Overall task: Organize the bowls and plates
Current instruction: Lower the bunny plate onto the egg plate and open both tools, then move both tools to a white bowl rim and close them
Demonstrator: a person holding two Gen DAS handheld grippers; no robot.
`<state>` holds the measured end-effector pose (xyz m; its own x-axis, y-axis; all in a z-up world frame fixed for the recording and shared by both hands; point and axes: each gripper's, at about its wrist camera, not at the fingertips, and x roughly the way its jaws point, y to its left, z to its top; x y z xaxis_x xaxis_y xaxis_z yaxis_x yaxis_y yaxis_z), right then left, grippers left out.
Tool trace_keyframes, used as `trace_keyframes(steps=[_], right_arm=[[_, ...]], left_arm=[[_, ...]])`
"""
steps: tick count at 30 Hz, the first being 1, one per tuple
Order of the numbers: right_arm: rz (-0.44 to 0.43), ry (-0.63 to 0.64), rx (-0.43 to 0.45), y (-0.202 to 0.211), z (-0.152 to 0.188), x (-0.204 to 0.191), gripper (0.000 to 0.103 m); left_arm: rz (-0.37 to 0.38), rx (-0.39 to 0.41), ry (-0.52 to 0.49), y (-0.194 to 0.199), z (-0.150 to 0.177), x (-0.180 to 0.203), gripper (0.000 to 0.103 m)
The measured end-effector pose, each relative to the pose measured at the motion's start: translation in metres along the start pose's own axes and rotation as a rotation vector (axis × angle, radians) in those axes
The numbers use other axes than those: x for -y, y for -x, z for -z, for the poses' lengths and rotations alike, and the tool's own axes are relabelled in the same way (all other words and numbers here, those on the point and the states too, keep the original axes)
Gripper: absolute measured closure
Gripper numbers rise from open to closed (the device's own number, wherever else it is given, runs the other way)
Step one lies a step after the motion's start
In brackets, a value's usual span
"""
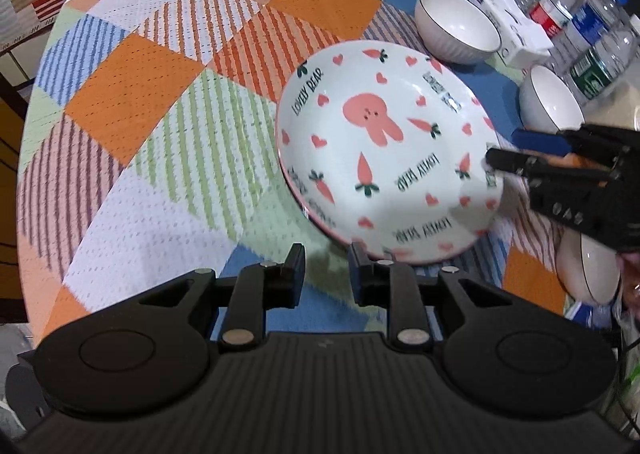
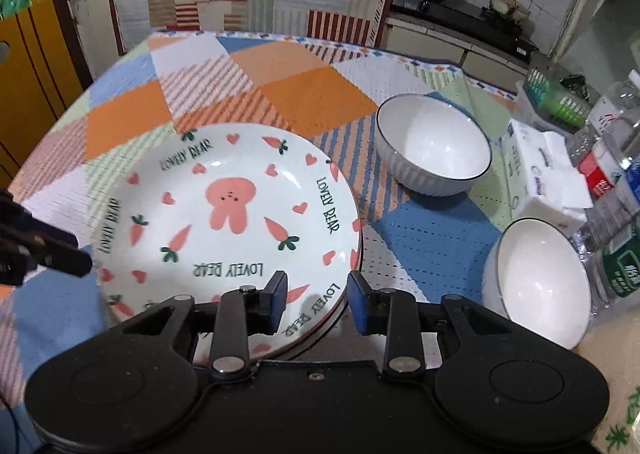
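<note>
A: Describe the left gripper (image 1: pixel 326 274).
B: Matte black housing, ribbed top, two round bosses, silver pivot pins, black pads.
A: And the right gripper (image 2: pixel 318 304)?
B: Same black build; its pads are blue, and a thin black cable runs along the housing edge.

Lower plates (image 2: pixel 344 308) hide under the top one (edges only).

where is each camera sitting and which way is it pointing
Left wrist: on the left tool, looking down over the patchwork tablecloth at the bunny plate; the right tool enters from the right.
Right wrist: on the right tool, looking down over the plate stack toward the kitchen counter; the left tool enters from the left.
Shared: plate, two white bowls, bottles.
</note>
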<state>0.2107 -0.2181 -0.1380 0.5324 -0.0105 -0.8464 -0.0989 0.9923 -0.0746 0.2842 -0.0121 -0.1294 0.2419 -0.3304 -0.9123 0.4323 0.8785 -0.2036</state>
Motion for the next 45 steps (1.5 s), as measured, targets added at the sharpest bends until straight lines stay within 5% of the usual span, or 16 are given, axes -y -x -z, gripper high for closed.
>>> trace_keyframes(steps=[9, 18, 27, 34, 45], right_arm=[[-0.061, -0.062, 0.077, 0.073, 0.007, 0.011, 0.065], [-0.150, -0.117, 0.095, 0.126, 0.032, 0.019, 0.065], [-0.147, -0.137, 0.111, 0.162, 0.055, 0.026, 0.049], [-0.051, -0.183, 0.111, 0.179, 0.076, 0.044, 0.035], [0.026, -0.323, 0.074, 0.164, 0.126, 0.086, 0.034]], left_arm=[[-0.005, 0.020, 0.001, 0.051, 0.018, 0.025, 0.040], [-0.055, 0.034, -0.026, 0.093, 0.018, 0.053, 0.018], [-0.152, 0.077, -0.098, 0.122, 0.033, 0.078, 0.012], [-0.121, 0.094, -0.133, 0.130, 0.055, 0.111, 0.012], [0.002, 0.072, -0.159, 0.095, 0.075, 0.165, 0.016]])
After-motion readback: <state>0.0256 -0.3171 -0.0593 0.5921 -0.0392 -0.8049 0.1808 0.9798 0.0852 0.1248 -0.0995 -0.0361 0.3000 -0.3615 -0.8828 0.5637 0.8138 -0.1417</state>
